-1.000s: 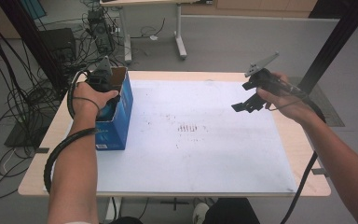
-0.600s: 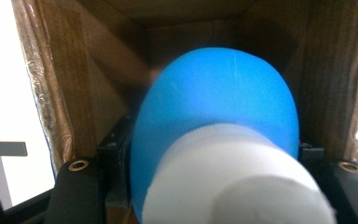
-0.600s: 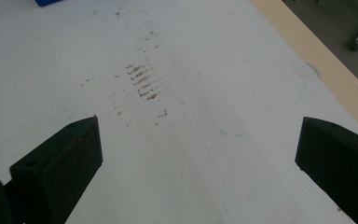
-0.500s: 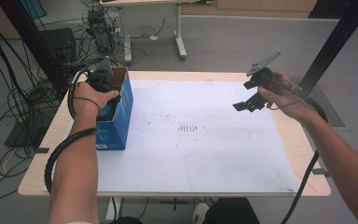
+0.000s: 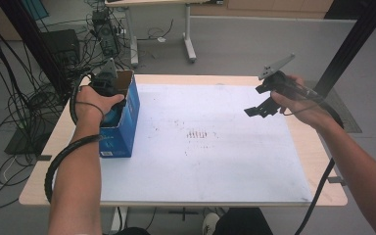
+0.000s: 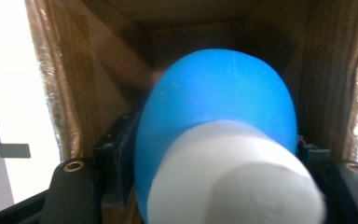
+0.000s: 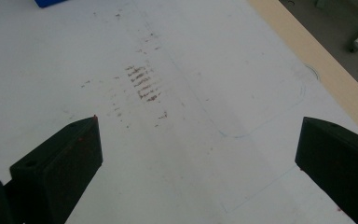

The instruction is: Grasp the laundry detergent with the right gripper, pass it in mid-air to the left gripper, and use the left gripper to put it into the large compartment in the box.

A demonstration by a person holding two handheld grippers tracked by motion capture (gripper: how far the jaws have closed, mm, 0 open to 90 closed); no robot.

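Blue bottle (image 6: 214,107), white cap toward cam, is seen inside the blue carton (image 5: 127,115) at the surface's (image 5: 215,166) left edge, between jaws of left hand-held gripper (image 5: 108,87), which were just opening; whether grip is let go can't be told. Withdrawal judged left. Right hand-held gripper (image 5: 259,108) is held wide open, empty, over bare mat; room there is ample, carton walls tight.

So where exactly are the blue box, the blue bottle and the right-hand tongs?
blue box (image 5: 127,125): high view, its blue side wall.
blue bottle (image 6: 219,98): left gripper view, its rounded blue body above the white cap.
right tongs (image 5: 260,108): high view, midway between the jaw tips.
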